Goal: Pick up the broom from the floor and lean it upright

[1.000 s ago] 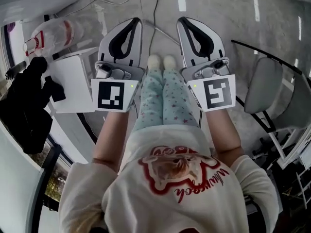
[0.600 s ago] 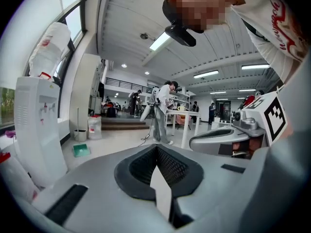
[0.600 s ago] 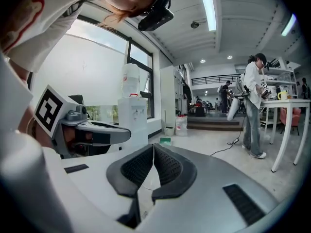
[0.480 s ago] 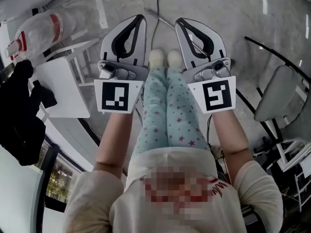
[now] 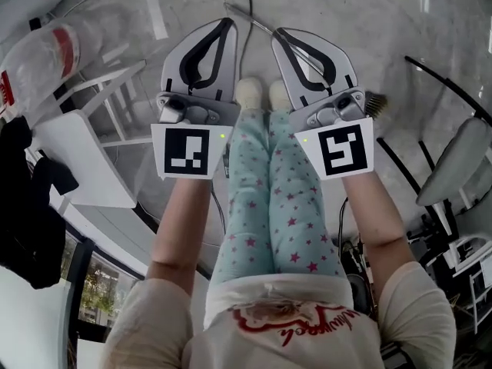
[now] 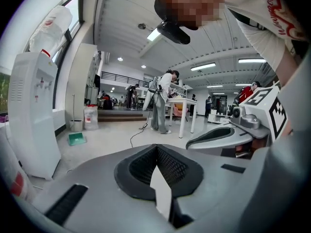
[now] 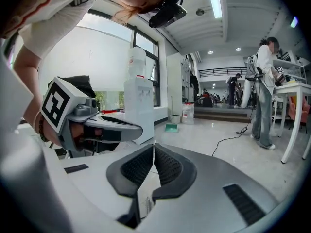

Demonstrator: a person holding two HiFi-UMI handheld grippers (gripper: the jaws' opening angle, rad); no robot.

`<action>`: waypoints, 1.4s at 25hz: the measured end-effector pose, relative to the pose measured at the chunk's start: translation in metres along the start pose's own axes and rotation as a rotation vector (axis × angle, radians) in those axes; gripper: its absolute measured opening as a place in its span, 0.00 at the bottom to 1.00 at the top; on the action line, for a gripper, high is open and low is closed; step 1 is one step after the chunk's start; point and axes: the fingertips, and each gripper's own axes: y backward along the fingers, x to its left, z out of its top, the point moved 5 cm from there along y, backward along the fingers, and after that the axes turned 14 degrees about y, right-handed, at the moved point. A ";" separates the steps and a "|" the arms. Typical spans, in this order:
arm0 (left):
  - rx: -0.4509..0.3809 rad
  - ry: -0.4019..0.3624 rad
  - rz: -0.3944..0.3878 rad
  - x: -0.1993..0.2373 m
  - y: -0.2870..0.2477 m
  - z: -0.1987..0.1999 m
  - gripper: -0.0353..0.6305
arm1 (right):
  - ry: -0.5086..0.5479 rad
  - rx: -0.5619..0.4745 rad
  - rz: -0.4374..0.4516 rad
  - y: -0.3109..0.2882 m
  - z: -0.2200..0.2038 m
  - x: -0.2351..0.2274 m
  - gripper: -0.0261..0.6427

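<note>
Left gripper (image 5: 224, 24): jaws clenched, nothing between them. Right gripper (image 5: 277, 32): likewise closed and empty. Both are held side by side above the person's legs (image 5: 269, 183). The broom (image 5: 374, 103) lies on the floor (image 5: 369, 21), showing past the right gripper's right edge (only the bristle head is clear), ungrasped.

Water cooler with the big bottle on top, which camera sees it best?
The right gripper view: the water cooler stands whole and upright by the window. The left gripper view has it close, but bent along the picture's left edge. The head view catches mostly its bottle from above.
</note>
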 end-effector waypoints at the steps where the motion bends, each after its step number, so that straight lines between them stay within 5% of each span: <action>1: 0.003 -0.001 -0.002 0.003 -0.004 -0.011 0.08 | 0.001 0.007 0.005 -0.003 -0.011 0.002 0.08; 17: 0.144 0.008 0.001 0.048 -0.045 -0.159 0.08 | 0.081 0.140 0.127 -0.051 -0.153 0.045 0.08; 29: 0.188 0.003 -0.011 0.083 -0.063 -0.235 0.08 | 0.073 0.263 0.185 -0.101 -0.264 0.080 0.09; 35: 0.209 -0.001 -0.037 0.097 -0.070 -0.257 0.08 | 0.063 0.358 0.232 -0.121 -0.315 0.094 0.18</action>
